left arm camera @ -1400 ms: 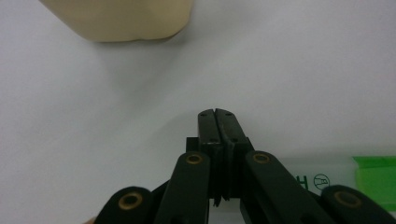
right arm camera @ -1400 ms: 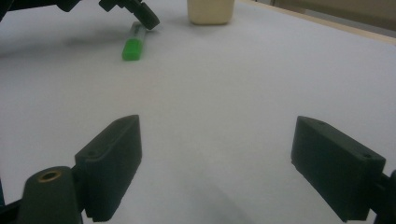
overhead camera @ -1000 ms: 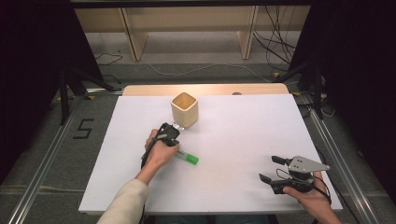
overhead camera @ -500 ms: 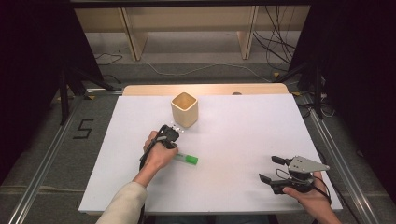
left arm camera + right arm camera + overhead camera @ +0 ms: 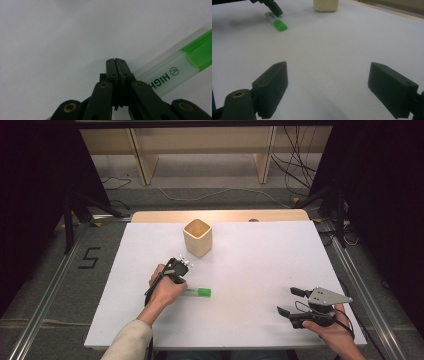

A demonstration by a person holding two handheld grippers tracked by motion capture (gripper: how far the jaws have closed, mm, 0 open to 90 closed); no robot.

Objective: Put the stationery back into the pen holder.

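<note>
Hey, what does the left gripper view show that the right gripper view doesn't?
Left gripper view: a close look at the left gripper, jaws pressed together beside the highlighter, and the green letters HIGH on its clear barrel.
Right gripper view: the right gripper, jaws wide apart with nothing between them, and the square wooden cup at the far end.
Both: the green highlighter lying on the white table, with the left gripper's tips at it.

wooden cup (image 5: 198,237) mid-table, highlighter (image 5: 197,292) nearby
</note>
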